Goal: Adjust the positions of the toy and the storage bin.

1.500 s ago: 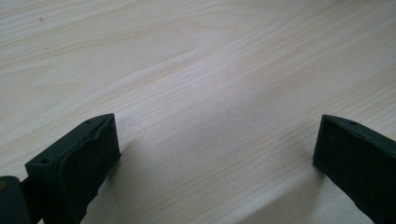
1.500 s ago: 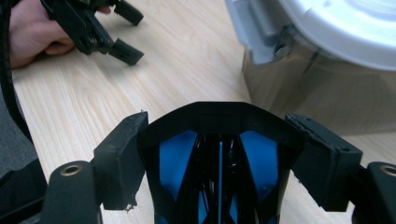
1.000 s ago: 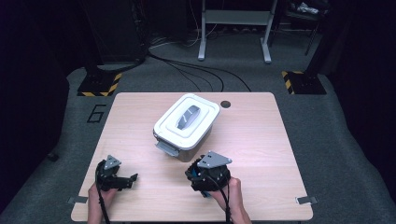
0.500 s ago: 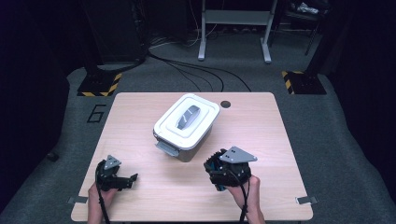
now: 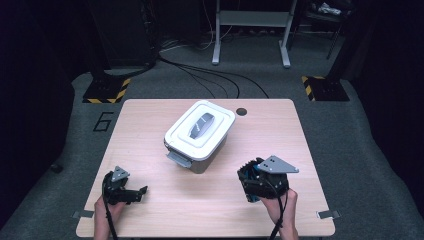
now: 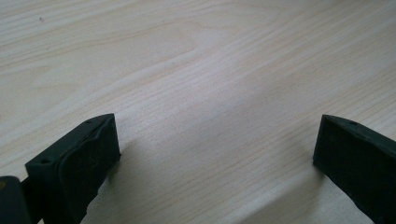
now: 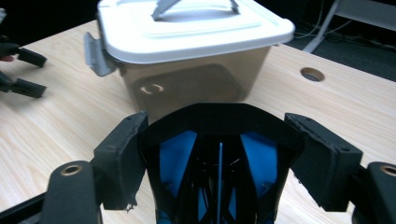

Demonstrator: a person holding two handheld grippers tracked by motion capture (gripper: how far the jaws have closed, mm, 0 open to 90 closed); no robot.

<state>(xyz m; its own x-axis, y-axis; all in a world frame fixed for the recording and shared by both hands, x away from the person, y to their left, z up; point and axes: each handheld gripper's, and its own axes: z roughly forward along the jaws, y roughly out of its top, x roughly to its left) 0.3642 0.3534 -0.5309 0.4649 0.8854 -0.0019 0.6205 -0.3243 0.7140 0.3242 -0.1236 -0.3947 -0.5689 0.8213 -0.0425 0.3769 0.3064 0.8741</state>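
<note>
A box with a white lid and a grey handle stands in the middle of the wooden table; its brownish translucent wall and one grey latch face my right gripper. The right gripper hovers at the near right, a little in front of the box. Its jaws are shut on a black object with blue inner faces. At the near left, my left gripper rests low over bare wood with its jaws wide open and nothing between them.
A round cable hole sits in the table behind the box. The left gripper's two black jaws lie off to the left in the right gripper view. Beyond the table are dark floor, cables and a metal stand.
My right gripper has moved to the right and slightly up along the near side of the table, still with the black and blue object in it. The left gripper and the box have stayed put.
</note>
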